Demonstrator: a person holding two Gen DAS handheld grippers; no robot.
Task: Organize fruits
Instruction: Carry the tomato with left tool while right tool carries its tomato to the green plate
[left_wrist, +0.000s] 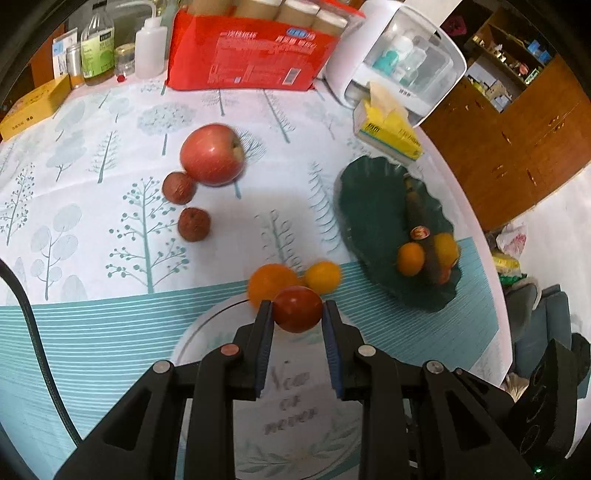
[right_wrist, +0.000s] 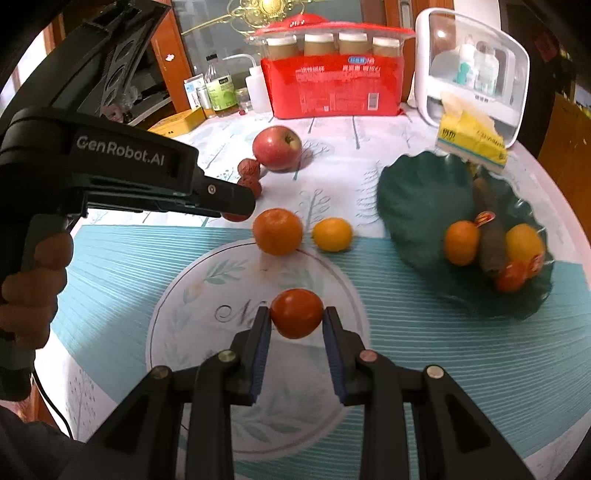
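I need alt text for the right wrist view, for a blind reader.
The right gripper holds a red tomato above the patterned tablecloth. Behind lie two oranges, an apple and a dark green plate with fruit; the left gripper enters from the left.

- The left gripper (right_wrist: 236, 216) is covering most of a red fruit (right_wrist: 233, 218) in the right wrist view, so its fingertips are not showing.
- The dark plate (left_wrist: 369, 206) and the oranges (left_wrist: 411, 258) in it are blurring in the left wrist view.
- A brown long thing (right_wrist: 489, 236) on the plate is showing too blurred to name.
- The red box's (left_wrist: 255, 55) small print is staying unreadable.
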